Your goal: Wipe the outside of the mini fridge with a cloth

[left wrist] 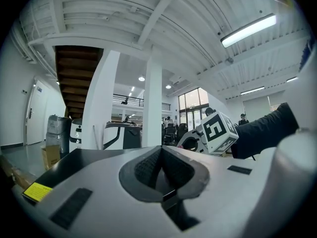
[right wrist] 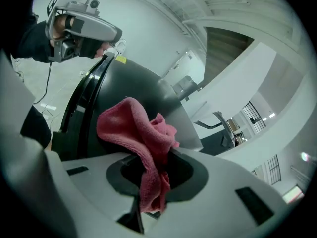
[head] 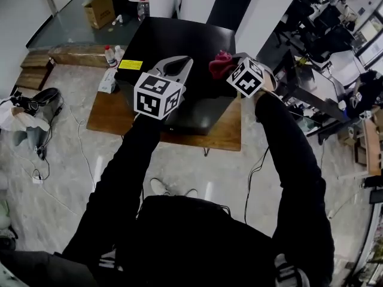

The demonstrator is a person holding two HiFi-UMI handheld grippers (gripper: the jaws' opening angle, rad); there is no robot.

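Mini fridge point(head: 179, 37) directly below right tongs point(right wrist: 154, 180), clamped on pink cloth point(right wrist: 132, 128) over its right top edge; left tongs point(left wrist: 161, 175) closed, empty, alongside.

The head view looked steeply down from above the person onto the mini fridge point(head: 179, 40) on the worktop point(head: 224, 137), with the left tool point(head: 176, 64) and right tool point(head: 230, 66) mid-frame. The left gripper view sat close behind its jaws, facing over the fridge top into the hall, and caught the right tool's marker cube point(left wrist: 219, 131). The right gripper view, rolled sideways, looked along the fridge top at close range past the cloth point(right wrist: 136, 128), catching the left tool as well.
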